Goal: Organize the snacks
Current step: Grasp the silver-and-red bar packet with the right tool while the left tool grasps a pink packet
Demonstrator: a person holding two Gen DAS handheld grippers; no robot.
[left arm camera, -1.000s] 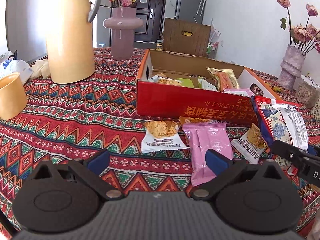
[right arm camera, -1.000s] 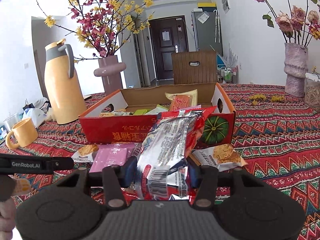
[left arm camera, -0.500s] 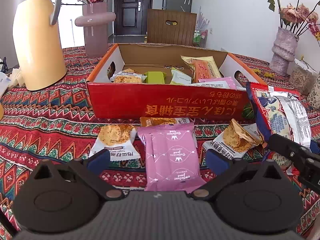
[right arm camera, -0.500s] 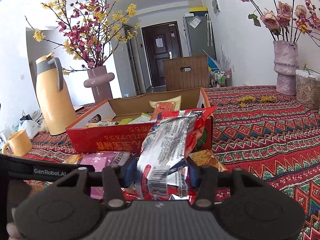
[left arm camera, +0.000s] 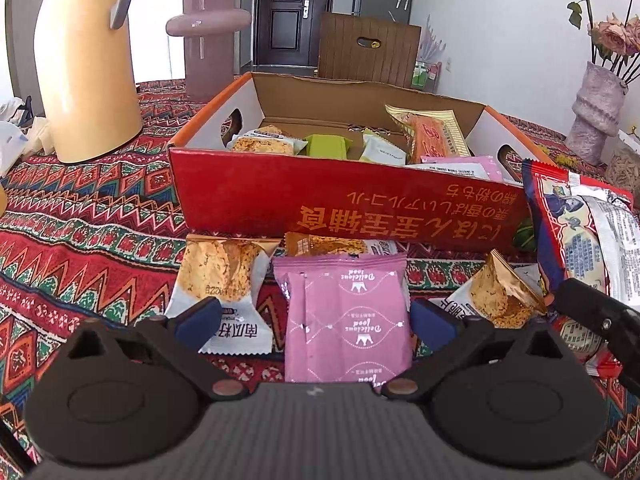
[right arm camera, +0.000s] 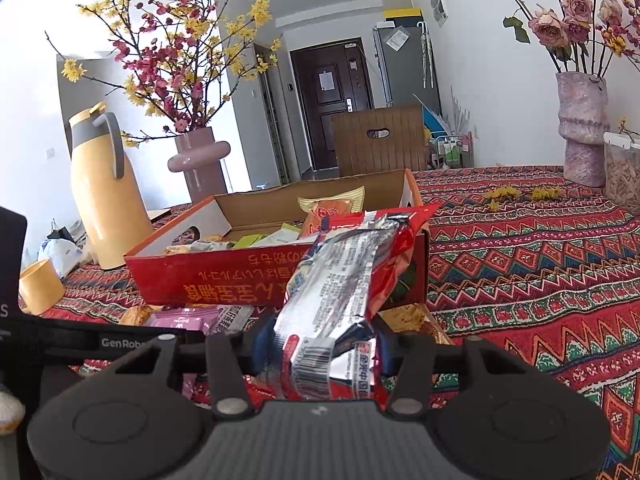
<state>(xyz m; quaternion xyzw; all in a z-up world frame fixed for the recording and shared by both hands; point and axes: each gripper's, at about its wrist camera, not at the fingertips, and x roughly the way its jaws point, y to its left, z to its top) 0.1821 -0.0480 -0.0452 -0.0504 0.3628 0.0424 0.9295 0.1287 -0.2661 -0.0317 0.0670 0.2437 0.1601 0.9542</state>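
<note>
Yellow jug (left arm camera: 86,64), pink vase (left arm camera: 208,36), patterned tablecloth (left arm camera: 88,216)

Left gripper (left arm camera: 312,320), right gripper (right arm camera: 318,346): matte black bodies, blue finger pads, round pivot screws, white "GenRobot" lettering

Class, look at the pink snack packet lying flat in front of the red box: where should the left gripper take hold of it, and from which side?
Grip the pink snack packet across its narrow width near the near end, coming from above and the near side. It lies flat and lengthwise between the open left gripper, and its long side edges are free of the neighbouring cracker packets.
</note>
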